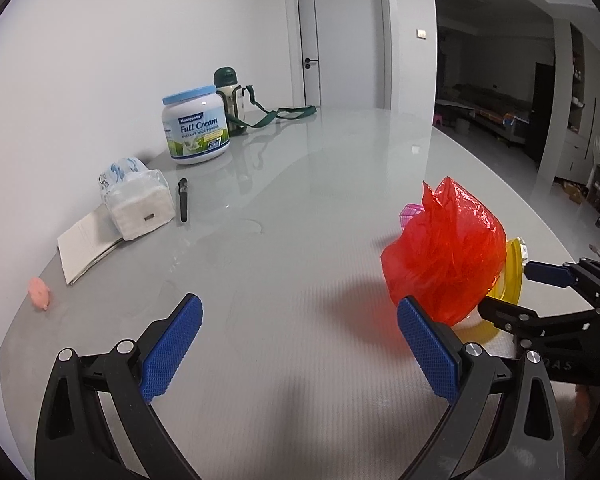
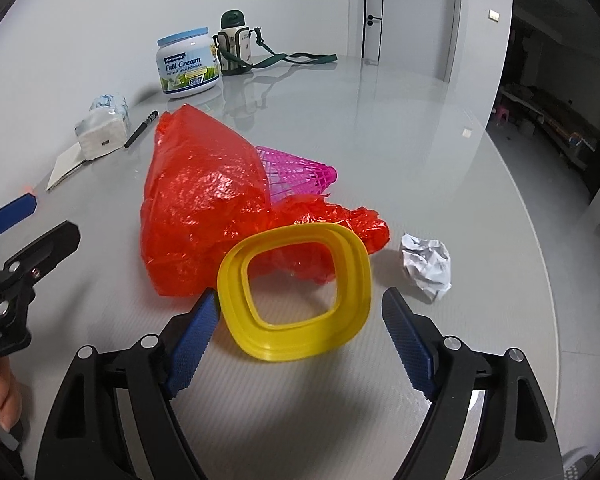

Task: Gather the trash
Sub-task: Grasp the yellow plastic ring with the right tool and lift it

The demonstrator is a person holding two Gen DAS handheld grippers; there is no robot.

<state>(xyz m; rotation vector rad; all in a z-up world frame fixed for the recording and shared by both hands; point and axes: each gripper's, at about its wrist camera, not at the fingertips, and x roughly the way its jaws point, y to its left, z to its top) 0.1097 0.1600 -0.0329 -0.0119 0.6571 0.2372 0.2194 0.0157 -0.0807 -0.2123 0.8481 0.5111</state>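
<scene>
**Trash pile on the grey table, both grippers wide and empty**

Left wrist view. The left gripper (image 1: 300, 344) hangs over bare table (image 1: 300, 208) with its jaws spread wide and nothing between them. The red plastic bag (image 1: 444, 252) stands bunched just past the right-hand finger, apparently not touching it. Behind the bag a sliver of the yellow ring (image 1: 514, 272) shows, and the right gripper (image 1: 512, 292) reaches in from the right edge. Far left lies a small pink scrap (image 1: 40, 292). Against the wall, well apart from the pile: a booklet (image 1: 86, 248), a tissue pack (image 1: 138, 200), a pen (image 1: 183, 200), a milk powder tub (image 1: 196, 126) and a strapped bottle (image 1: 230, 100).

Right wrist view. The right gripper (image 2: 296, 336) has its jaws apart and straddles the near edge of the yellow ring (image 2: 296, 344); the left pad sits just beside the rim, the right pad stands clear. No clamp. The red plastic bag (image 2: 204, 200) lies crumpled behind the ring, partly over a pink mesh basket (image 2: 300, 172). A crumpled paper ball (image 2: 426, 264) rests to the right, apart from the rest. The left gripper (image 2: 32, 220) shows at the left edge.

Handling, as judged. The bag looks thin, light and slippery and will collapse under the pads, so a gathered fold is the better hold. The ring looks stiff; pinch across its rim. The paper ball is light and crushable, so it can be taken from any side.
</scene>
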